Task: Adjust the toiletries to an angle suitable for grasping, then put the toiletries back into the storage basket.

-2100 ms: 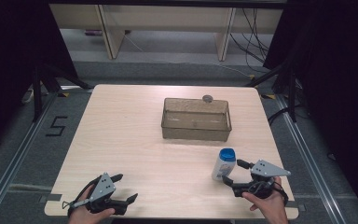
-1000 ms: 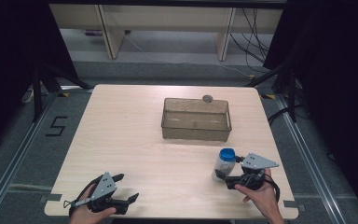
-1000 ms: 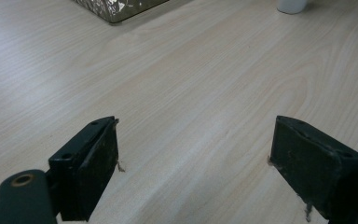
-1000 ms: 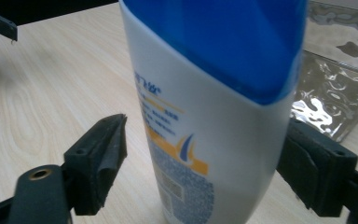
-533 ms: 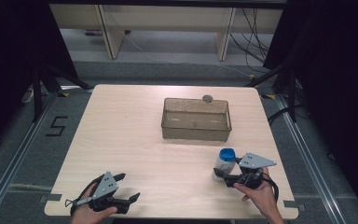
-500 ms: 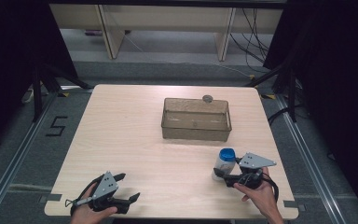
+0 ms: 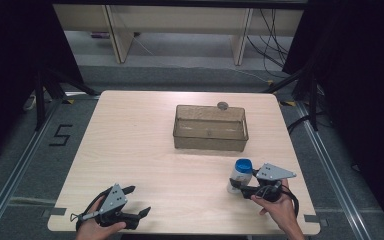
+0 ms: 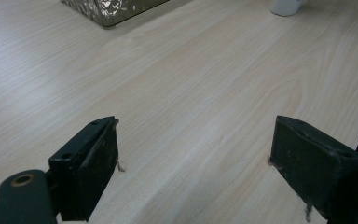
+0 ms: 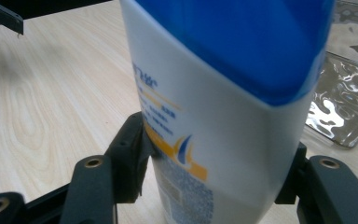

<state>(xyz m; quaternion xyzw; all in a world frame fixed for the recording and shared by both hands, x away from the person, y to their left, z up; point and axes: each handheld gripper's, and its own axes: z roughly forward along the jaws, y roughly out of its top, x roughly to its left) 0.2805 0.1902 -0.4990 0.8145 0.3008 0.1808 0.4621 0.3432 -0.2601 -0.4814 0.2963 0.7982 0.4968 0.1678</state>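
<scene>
You see the table (image 7: 145,150) evenly lit from above, with dark surroundings left and right. Soft shadows lie under your grippers. The near bottle (image 9: 223,107) blurs close up, and glare flecks the tray (image 9: 349,112).

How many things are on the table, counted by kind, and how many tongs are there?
White bottle with blue cap: 1, gripped by the right tongs, whose jaws have just been closing on it
Clear plastic bin: 1
Tongs: 2, the left tongs open over the bare table
Total: 4
</scene>
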